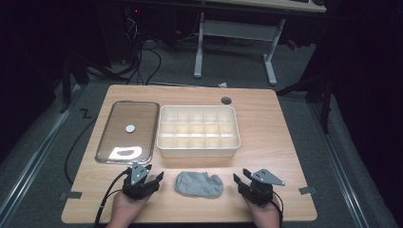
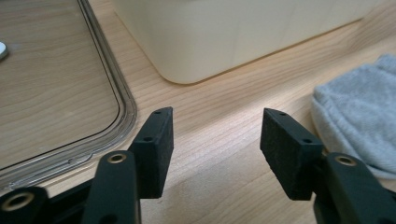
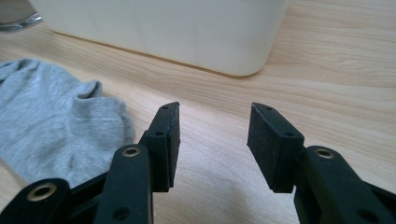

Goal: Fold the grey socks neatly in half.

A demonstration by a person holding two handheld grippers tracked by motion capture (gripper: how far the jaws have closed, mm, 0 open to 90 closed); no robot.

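The left hand-held gripper (image 1: 151,179) rests low over the near edge of the pale wood-grain desk (image 1: 266,123), its black jaws parted with nothing but bare wood between them. The right hand-held gripper (image 1: 241,179) sits at the same depth, also released, its pads apart over bare desk. Between the two, near each but touching neither, lies the small grey knitted ankle sock (image 1: 198,184), flat and slightly rumpled.

Just beyond the sock and both hand-held grippers stands the cream plastic organiser box (image 1: 198,151) with a grid of small compartments; its rounded lower corner shows close ahead in each gripper view. Ahead of the left hand-held gripper, beside the box, lies the clear rectangular plastic lid (image 1: 100,153), flat on the wood, with a small round white knob (image 1: 130,128) at its middle. Far beyond the right hand-held gripper a dark round cable hole (image 1: 226,100) is set in the desk.

Around the desk the room is dim: grey carpet (image 1: 43,137), black cables (image 1: 152,61) trailing on it, and the white metal legs of another table (image 1: 271,66) behind.
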